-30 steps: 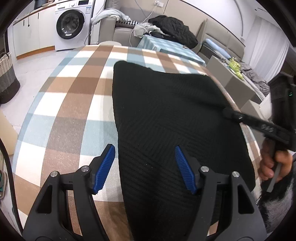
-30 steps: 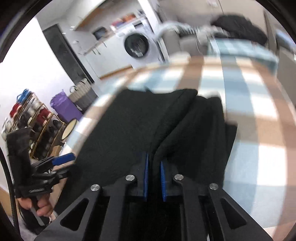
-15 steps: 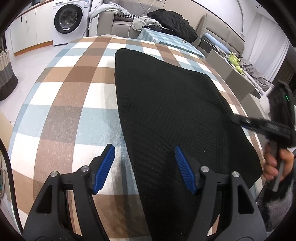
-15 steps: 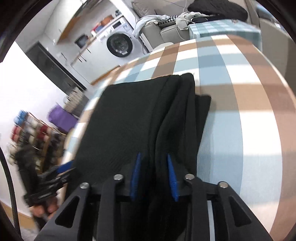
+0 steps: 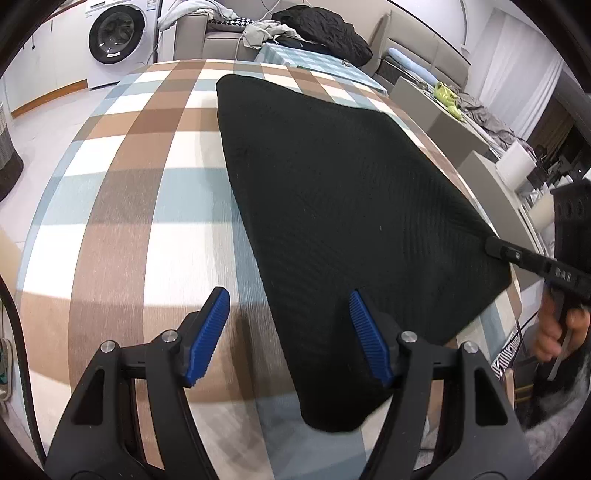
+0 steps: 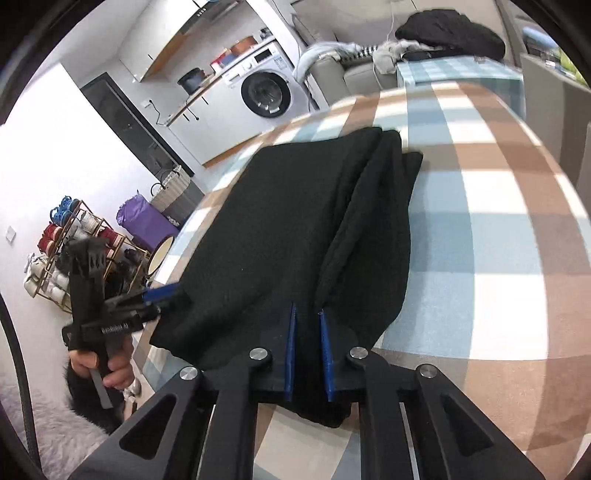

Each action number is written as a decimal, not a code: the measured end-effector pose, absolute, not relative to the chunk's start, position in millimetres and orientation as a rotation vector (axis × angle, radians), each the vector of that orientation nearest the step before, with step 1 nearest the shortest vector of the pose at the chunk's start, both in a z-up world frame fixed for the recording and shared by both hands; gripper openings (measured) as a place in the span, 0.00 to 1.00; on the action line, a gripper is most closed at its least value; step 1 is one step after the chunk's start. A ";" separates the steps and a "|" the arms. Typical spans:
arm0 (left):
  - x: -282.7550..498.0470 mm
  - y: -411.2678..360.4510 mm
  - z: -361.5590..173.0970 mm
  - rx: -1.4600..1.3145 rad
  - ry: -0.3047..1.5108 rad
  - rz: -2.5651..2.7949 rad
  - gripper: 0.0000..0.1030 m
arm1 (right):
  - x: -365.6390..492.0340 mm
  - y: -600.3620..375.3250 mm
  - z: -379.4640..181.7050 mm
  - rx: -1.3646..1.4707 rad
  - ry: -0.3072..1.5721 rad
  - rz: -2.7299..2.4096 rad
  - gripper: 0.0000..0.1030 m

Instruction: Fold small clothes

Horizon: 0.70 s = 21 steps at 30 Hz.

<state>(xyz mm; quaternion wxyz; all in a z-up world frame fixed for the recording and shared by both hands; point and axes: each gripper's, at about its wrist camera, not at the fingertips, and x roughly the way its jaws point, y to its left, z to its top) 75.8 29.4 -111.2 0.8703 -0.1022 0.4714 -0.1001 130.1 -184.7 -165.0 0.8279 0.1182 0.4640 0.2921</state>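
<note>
Each camera sat just behind its own gripper's fingers, looking forward and down at close range over the checked tablecloth (image 5: 122,206). The left view faced along the table toward the washing machine (image 5: 116,35) and sofa. The right view looked from the opposite near corner. Both shared the black garment (image 5: 343,192) and each other's gripper.

Left tool (image 5: 290,334) gapes wide; right tool (image 6: 308,356) nearly closed.
</note>
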 end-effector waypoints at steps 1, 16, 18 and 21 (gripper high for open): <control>71.6 29.2 -111.8 -0.209 0.987 -0.208 0.63 | 132.4 -185.6 -172.9 0.225 1.021 0.582 0.12; 50.6 40.0 -115.2 -0.194 1.012 -0.184 0.64 | 136.2 -198.7 -179.1 0.225 1.053 0.541 0.42; 59.2 39.3 -117.3 -0.236 1.006 -0.181 0.64 | 140.6 -194.2 -184.3 0.227 1.063 0.529 0.42; 72.4 35.2 -120.9 -0.279 1.002 -0.166 0.58 | 145.6 -187.6 -187.5 0.233 1.063 0.530 0.43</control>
